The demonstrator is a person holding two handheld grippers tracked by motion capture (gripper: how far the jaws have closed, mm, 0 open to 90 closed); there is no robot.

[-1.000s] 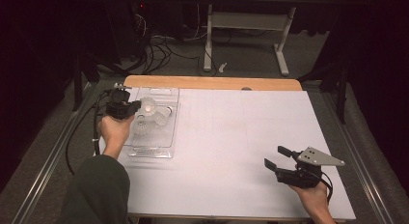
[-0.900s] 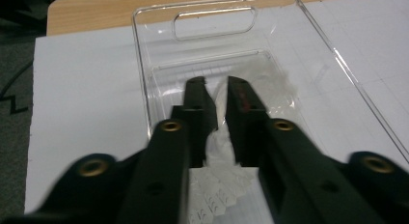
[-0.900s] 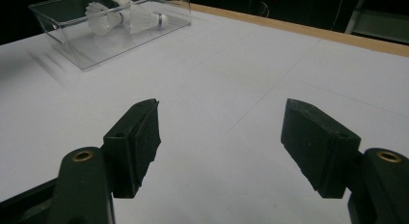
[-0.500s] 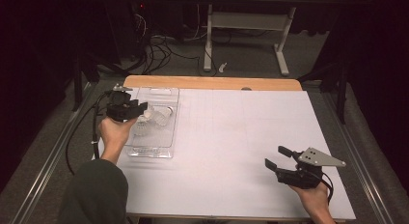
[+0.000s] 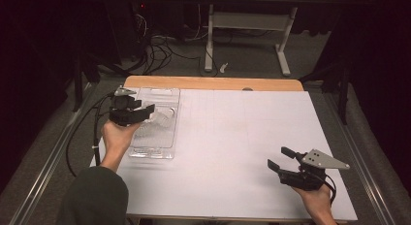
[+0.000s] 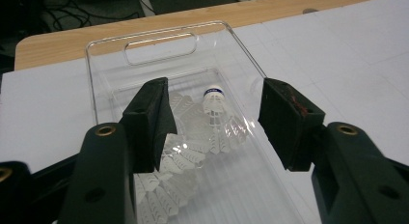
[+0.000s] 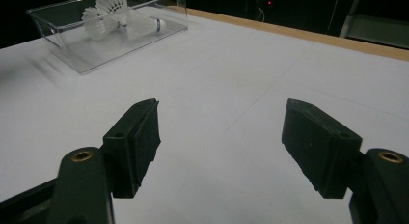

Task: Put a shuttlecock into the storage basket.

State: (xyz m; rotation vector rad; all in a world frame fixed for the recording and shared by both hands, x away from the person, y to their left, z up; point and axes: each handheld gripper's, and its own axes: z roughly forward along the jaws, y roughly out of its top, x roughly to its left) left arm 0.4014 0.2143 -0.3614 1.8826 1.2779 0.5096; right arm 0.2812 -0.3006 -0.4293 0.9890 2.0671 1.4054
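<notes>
A clear plastic tray (image 5: 154, 152) stands at the table's left, and several white feather shuttlecocks (image 5: 162, 119) lie in it. My left gripper (image 5: 148, 113) hovers over the tray's left side with its jaws wide apart; they have just been opening. In the left gripper view (image 6: 217, 125) a shuttlecock (image 6: 214, 101) with a blue band on its cork lies loose on the tray (image 6: 159, 40) floor beyond the jaws, untouched by either. My right gripper (image 5: 280, 158) is held low over the white sheet at the front right, open and empty (image 7: 222, 142). Its view shows the tray (image 7: 53, 23) and shuttlecocks (image 7: 108, 14) far off.
A white gridded sheet (image 5: 242, 137) covers the table, leaving a wooden strip (image 5: 213, 83) bare along the far edge. The left gripper's black cable (image 5: 72, 147) hangs off the table's left side. Beyond the table are floor cables and a white desk frame (image 5: 247, 21).
The left gripper was shut on a shuttlecock over the tray; its jaws have opened, the shuttlecock now lies in the tray, and the gripper has drawn back a little leftward. The right gripper stayed still.
</notes>
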